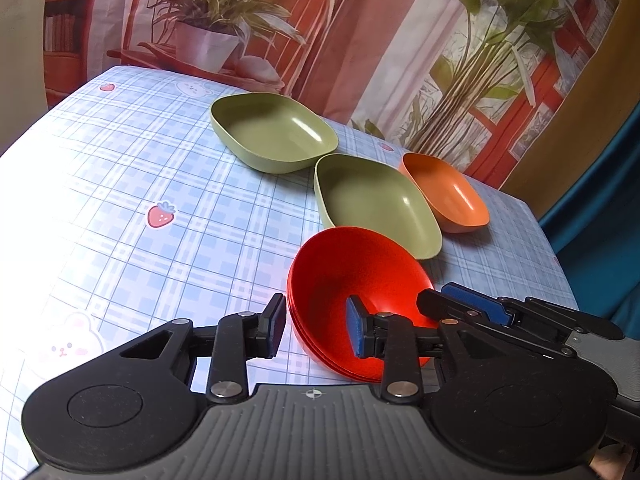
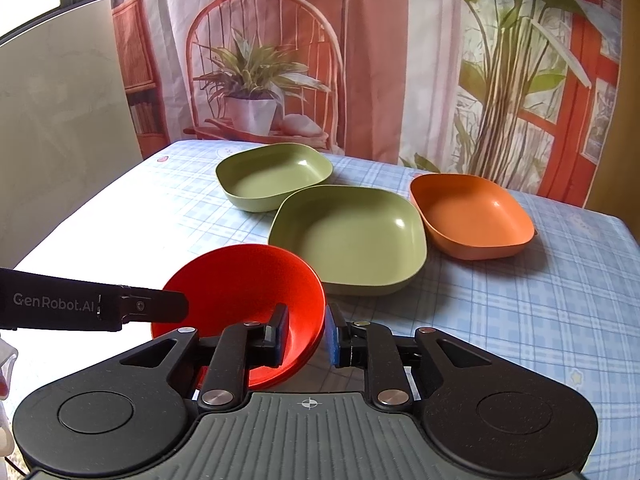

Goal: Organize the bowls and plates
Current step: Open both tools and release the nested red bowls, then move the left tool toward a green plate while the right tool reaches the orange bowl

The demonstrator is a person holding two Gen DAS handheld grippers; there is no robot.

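Stacked red bowls (image 1: 352, 292) tilted beside the nearer green dish (image 2: 348, 240); left gripper (image 1: 316, 330) and right gripper (image 2: 308, 336) straddle opposite rims, jaws slack. Risk: the stack tips or separates.

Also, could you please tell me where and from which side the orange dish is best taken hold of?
I would pinch the upright wall of the orange dish at its near right rim, coming from the right. It sits upright with a thin raised rim; that side faces bare tablecloth, while the nearer green dish crowds its left.
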